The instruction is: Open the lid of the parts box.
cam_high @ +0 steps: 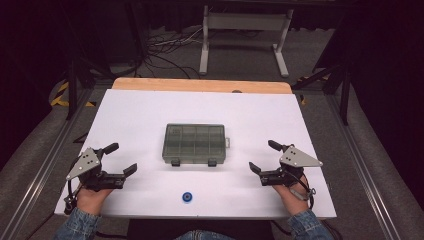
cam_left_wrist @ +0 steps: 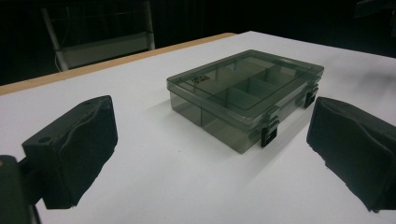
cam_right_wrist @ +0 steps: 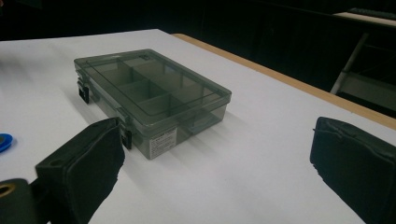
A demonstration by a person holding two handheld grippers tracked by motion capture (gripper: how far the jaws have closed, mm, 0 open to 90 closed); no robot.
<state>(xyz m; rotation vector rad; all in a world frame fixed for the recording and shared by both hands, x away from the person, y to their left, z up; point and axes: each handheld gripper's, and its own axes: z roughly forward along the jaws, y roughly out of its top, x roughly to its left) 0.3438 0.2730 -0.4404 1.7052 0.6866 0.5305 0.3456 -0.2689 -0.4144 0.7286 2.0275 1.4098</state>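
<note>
A smoky grey see-through compartment box (cam_high: 194, 144) lies shut in the middle of the white table (cam_high: 150, 112), two black latches on its near side. The box (cam_left_wrist: 245, 95) shows in the left gripper view, and again as the box (cam_right_wrist: 149, 95) in the right gripper view, with empty compartments inside. A small blue round thing (cam_high: 188, 197) lies near the front edge, also visible as a blue thing (cam_right_wrist: 3, 141) at the left of the right gripper view. My left gripper (cam_high: 121, 159) rests left of the box, open and empty. My right gripper (cam_high: 264, 156) rests right of the box, open and empty.
A wooden strip (cam_high: 200, 85) runs along the table's far edge. Behind it stands a white metal frame (cam_high: 245, 30) among cables on the floor. Dark floor and rails flank both sides.
</note>
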